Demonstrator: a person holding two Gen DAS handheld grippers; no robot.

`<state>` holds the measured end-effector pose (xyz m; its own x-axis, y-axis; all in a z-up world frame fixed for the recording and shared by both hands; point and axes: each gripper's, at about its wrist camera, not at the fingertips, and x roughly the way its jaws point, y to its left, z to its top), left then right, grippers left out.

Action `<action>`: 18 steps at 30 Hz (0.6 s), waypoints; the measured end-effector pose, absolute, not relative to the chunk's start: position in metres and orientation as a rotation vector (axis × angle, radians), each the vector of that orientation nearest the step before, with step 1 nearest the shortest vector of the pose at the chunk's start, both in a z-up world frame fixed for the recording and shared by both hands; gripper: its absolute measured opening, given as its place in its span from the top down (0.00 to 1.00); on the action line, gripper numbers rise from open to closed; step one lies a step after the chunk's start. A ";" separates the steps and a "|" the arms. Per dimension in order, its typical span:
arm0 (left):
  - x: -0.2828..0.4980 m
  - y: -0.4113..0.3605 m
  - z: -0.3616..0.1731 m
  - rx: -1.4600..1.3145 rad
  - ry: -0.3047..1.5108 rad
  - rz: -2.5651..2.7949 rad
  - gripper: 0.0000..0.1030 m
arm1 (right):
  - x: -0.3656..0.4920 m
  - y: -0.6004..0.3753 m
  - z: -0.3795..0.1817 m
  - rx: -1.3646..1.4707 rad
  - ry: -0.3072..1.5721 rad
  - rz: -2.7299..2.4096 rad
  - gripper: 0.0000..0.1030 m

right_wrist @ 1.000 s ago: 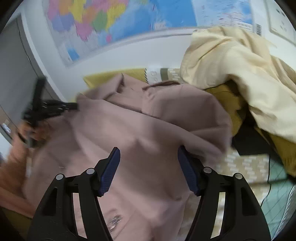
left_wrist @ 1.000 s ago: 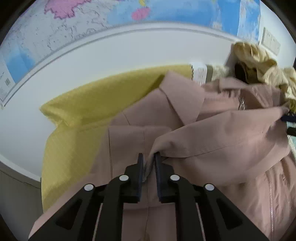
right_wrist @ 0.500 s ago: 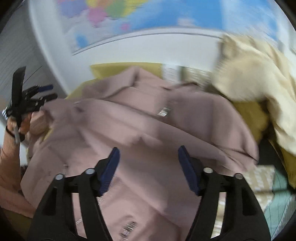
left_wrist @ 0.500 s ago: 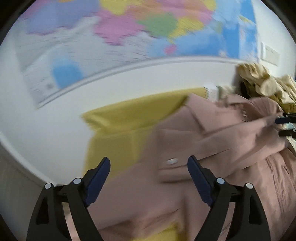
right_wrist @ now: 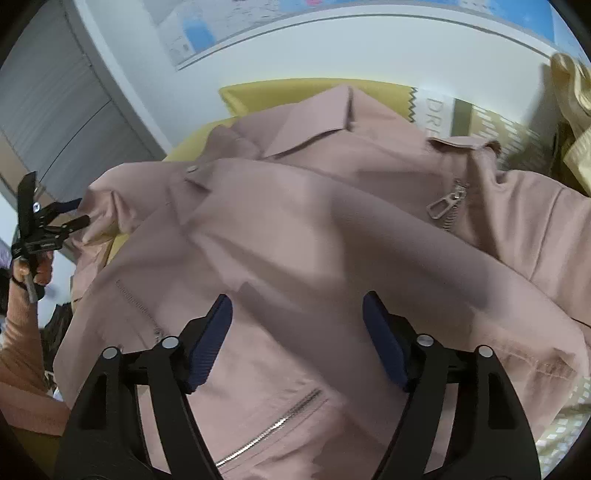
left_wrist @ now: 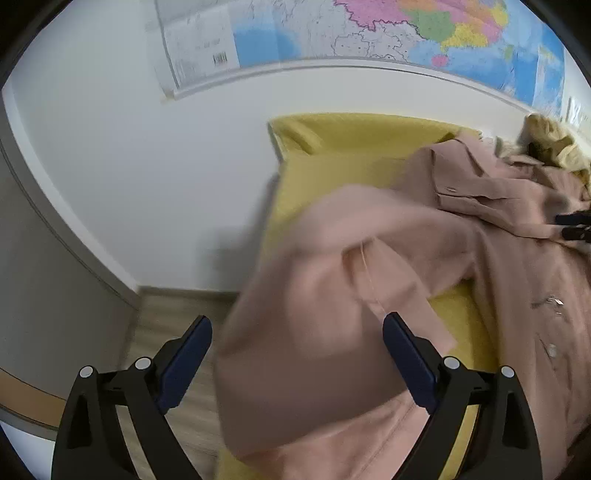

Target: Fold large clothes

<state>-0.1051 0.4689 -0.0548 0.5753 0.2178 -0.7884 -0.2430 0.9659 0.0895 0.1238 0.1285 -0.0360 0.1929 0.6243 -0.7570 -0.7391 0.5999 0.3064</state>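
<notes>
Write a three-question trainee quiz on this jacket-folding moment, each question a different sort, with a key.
1. True or false: the left gripper has its jaws clamped on the pink jacket.
2. Multiple choice: the jacket lies on a) a yellow cloth b) a bare wooden floor c) a blue tray.
3. Fill in: on the wall behind hangs a coloured ___.

Key
1. False: the jaws stand wide open, having just been opening, and the sleeve lies under them, not pinched.
2. a
3. map
</notes>
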 end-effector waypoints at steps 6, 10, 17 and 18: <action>-0.095 0.473 -0.054 -0.125 0.936 0.191 0.98 | 0.108 0.139 -0.033 -0.167 0.980 0.985 0.28; -0.088 0.441 0.012 -0.044 0.816 0.093 0.98 | 0.099 0.137 -0.022 -0.148 0.951 1.012 0.28; -0.052 0.331 0.096 0.177 0.739 -0.155 0.96 | 0.083 0.134 0.004 -0.079 0.882 1.115 0.28; -0.041 0.315 0.099 0.181 0.749 -0.201 0.96 | 0.081 0.133 0.007 -0.065 0.872 1.128 0.28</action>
<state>-0.0413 0.3151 0.0987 0.7146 -0.1161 -0.6898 0.2450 0.9652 0.0914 0.0809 0.1331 0.0066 0.1447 0.7582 -0.6358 -0.8061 0.4630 0.3687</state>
